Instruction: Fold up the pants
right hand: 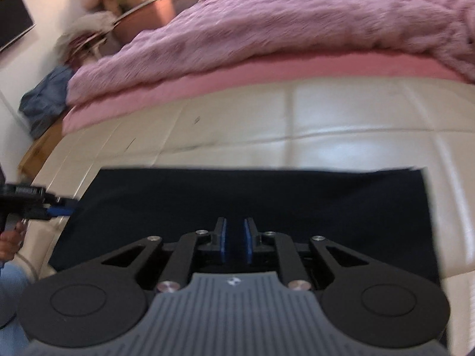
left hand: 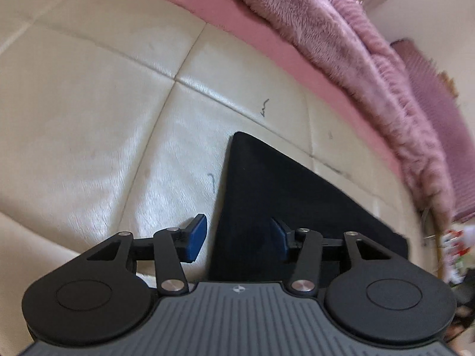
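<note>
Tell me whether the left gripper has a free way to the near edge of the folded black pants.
Probably yes. The left gripper is open, its blue pads straddling the edge of the folded black pants on the cream leather surface. Nothing lies between them.

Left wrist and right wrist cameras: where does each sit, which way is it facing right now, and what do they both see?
Left wrist: on the left gripper, looking forward and down at the dark pants; its open fingers straddle the pants' left edge.
Right wrist: on the right gripper, facing across the pants toward the pink blanket; jaws nearly closed; the left gripper and holding hand show at left.
Shared: pants, cream padded surface, blanket.
</note>
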Motion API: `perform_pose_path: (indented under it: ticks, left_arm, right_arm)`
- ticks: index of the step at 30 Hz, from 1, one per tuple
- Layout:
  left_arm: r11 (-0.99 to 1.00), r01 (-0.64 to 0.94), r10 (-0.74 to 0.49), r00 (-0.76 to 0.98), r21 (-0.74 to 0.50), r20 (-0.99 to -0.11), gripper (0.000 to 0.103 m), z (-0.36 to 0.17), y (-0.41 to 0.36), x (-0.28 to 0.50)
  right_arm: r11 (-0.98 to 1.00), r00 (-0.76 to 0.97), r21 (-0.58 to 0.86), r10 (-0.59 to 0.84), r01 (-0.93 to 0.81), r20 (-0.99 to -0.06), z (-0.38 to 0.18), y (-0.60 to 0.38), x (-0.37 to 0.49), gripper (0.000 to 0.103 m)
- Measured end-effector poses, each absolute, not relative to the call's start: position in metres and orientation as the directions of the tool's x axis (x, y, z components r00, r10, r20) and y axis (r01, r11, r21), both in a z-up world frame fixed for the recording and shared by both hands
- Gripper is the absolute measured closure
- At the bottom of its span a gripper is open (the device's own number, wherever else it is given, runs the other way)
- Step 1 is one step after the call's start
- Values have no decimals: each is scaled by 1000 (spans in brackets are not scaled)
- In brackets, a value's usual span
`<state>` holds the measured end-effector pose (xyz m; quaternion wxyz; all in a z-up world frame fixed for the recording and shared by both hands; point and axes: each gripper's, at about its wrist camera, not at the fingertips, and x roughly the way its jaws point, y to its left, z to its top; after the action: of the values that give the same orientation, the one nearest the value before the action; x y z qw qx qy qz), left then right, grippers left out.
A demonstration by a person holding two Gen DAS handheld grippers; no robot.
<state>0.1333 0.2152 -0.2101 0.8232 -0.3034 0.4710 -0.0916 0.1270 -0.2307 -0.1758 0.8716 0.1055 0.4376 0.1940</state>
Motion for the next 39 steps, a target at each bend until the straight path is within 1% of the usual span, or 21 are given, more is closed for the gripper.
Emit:
perform_pose_path:
  ticks: [4,5,6,9,11,12,15,18,22,25,28,30,35,39]
  left_arm:
    - [734,-127,-524,519,-667,-675,48,-221,230,136]
    - [712,-136,-544,513,-689,-664,52,-224,235,138]
    - [696,-146,-558,506,-703,-658,60,-227,237,140]
    - [667,-159,-592,481,-728,-647,73,-235,240,145]
    - [673,-164,-586,477,-721,-655,80,-237,237,146]
    - [674,-166,-583,478,-720,-657,89,-236,236,146]
    - [693,-173,-555,491,-699,-672,94,-229,231,145]
    - [725,-152,-521,517,-671,-680,95,-216,225,140]
    - [707,-144,-519,558,-692,-647,96,-195,221,135]
    - [678,-125,-540,583,-724,-607,96,-174,216,134]
    - [667,-111,-538,613,-737,-579,97,-153,211,136]
    - [667,-110,-525,632,-736,-570,97,-141,208,140]
    - [697,-97,-516,620,-710,-591,97,-117,205,144]
    - [703,-79,-522,617,-707,-589,97,-102,197,141]
  right_arm:
    - [896,503,349,444,-276,-742,-183,-209,124,94]
    - [897,498,341,440,-280,-747,-185,-206,124,94]
    - [898,493,335,436,-284,-753,-186,-202,124,94]
    - [901,484,324,430,-289,-762,-190,-199,123,93]
    - [902,481,316,425,-293,-767,-190,-197,124,92]
    - [903,480,311,422,-295,-769,-189,-195,124,92]
    - [904,480,299,418,-306,-771,-185,-190,128,92]
    - [907,485,273,406,-322,-774,-180,-182,132,92]
    - [918,498,220,367,-330,-786,-175,-175,136,92]
    - [926,510,182,337,-331,-792,-176,-169,145,92]
    - [928,516,173,330,-329,-790,-176,-165,157,96]
    - [927,524,177,336,-329,-783,-176,-162,166,98]
    - [910,526,195,375,-366,-763,-174,-141,186,102]
    - [888,512,204,412,-413,-754,-177,-116,205,103]
